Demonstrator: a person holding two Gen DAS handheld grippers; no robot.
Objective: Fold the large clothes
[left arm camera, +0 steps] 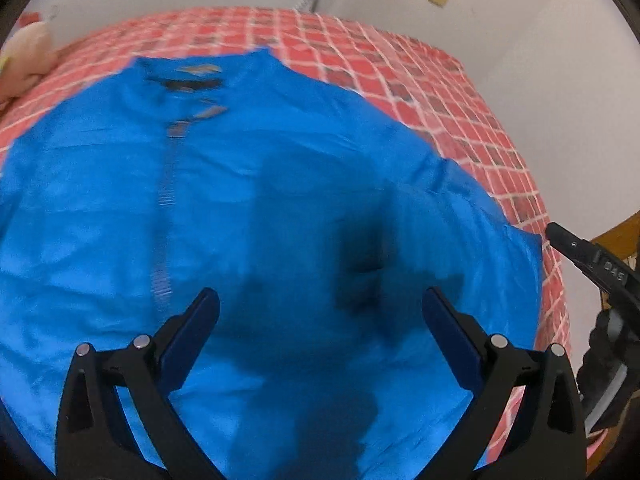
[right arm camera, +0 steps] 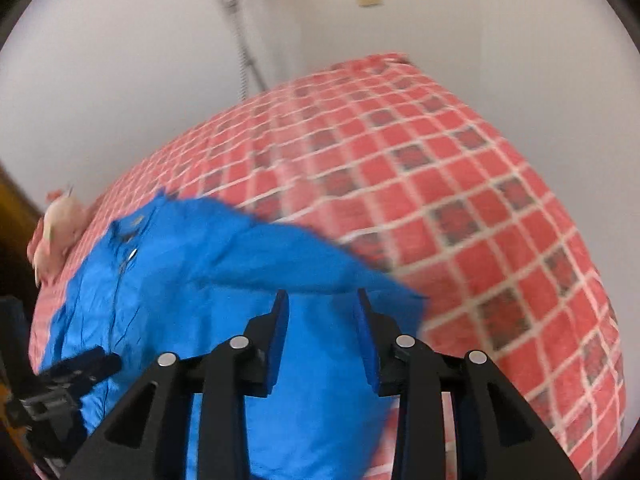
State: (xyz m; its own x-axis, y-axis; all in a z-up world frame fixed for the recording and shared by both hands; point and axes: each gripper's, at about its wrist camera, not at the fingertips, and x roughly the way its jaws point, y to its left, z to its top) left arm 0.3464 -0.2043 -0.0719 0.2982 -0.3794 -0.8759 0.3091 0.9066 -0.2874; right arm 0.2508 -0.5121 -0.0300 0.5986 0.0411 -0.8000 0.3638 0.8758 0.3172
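Evidently the shiny blue zip-front jacket (left arm camera: 280, 208) lies spread on the red-checked bed (left arm camera: 460, 92). Both the left claw (left arm camera: 320, 316) and right claw (right arm camera: 322, 316) hover apart, gripping nothing. Best pinch the sleeve edge squarely before folding it inward.

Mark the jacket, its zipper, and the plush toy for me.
jacket (left arm camera: 304, 184): left wrist view, chest panel.
zipper (left arm camera: 166, 200): left wrist view, mid-length of the grey strip.
plush toy (right arm camera: 60, 228): right wrist view, its pale body.
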